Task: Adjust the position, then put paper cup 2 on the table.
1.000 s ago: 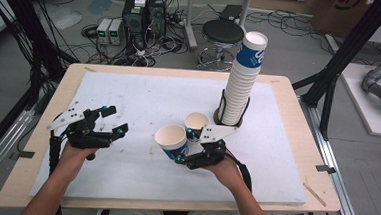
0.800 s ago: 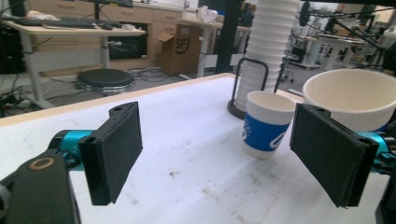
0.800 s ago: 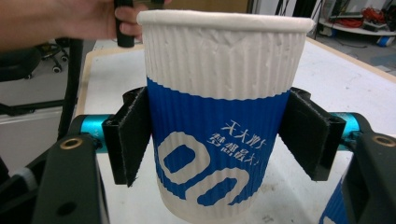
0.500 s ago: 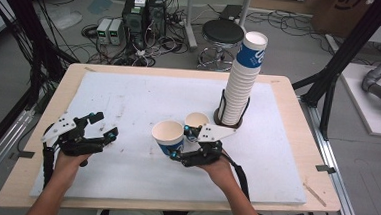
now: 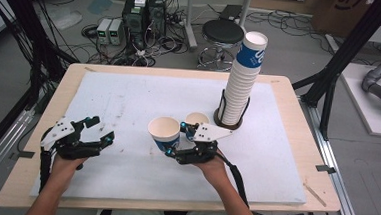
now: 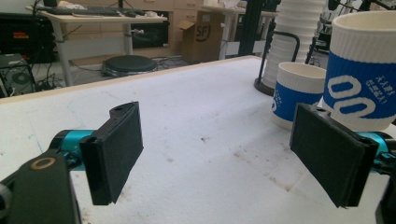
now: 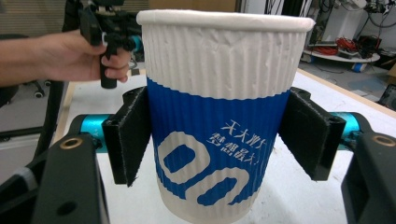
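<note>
High view: right gripper [image 5: 172,147] pinches upright paper cup [image 5: 164,133] above white mat [image 5: 128,103], near front centre, likely for placement beside second cup [image 5: 195,120]. Left gripper [image 5: 101,132], jaws spread wide, empty, well apart. Cup stack [image 5: 243,78] behind.

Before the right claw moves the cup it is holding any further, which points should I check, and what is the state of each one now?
1. Right claw grips the held cup on both sides: ok, a pad presses each side of the blue band.
2. Held cup upright: ok.
3. Held cup empty: ok in the high view; inside looks bare.
4. Second cup apart from the held one: cannot tell, they stand very near each other.
5. Left claw out of the way: ok, open and holding nothing, off to the left.
6. Cup stack steady in its black holder: ok, upright.
</note>
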Action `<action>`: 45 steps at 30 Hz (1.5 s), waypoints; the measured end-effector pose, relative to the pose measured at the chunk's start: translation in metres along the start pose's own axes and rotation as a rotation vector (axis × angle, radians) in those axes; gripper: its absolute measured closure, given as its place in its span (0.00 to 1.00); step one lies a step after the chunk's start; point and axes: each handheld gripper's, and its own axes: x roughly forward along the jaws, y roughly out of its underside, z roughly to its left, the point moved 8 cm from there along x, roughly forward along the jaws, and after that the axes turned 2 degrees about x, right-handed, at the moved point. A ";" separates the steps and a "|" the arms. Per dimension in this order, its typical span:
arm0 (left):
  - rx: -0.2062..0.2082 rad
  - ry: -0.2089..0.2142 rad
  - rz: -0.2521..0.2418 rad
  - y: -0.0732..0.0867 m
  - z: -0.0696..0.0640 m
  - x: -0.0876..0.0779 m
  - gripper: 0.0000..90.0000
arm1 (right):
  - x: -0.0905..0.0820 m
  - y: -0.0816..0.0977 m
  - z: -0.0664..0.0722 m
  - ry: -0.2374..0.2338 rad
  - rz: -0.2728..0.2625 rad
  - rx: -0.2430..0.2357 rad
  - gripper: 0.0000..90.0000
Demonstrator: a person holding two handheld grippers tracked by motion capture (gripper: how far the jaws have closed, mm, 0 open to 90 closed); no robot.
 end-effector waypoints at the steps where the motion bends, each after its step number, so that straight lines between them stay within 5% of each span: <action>1: 0.001 0.005 0.002 0.001 -0.001 0.001 0.19 | 0.001 0.000 0.000 -0.003 -0.003 -0.001 0.32; 19: -0.030 -0.002 -0.012 0.000 0.005 -0.001 0.19 | 0.006 -0.002 -0.002 -0.010 -0.017 0.018 0.32; 29: -0.027 -0.021 -0.008 0.000 0.011 -0.008 0.19 | 0.031 -0.006 -0.003 -0.005 -0.027 0.035 0.32; 45: -0.022 -0.013 0.004 0.002 0.009 -0.005 0.19 | 0.068 0.010 -0.020 0.087 -0.003 0.112 0.32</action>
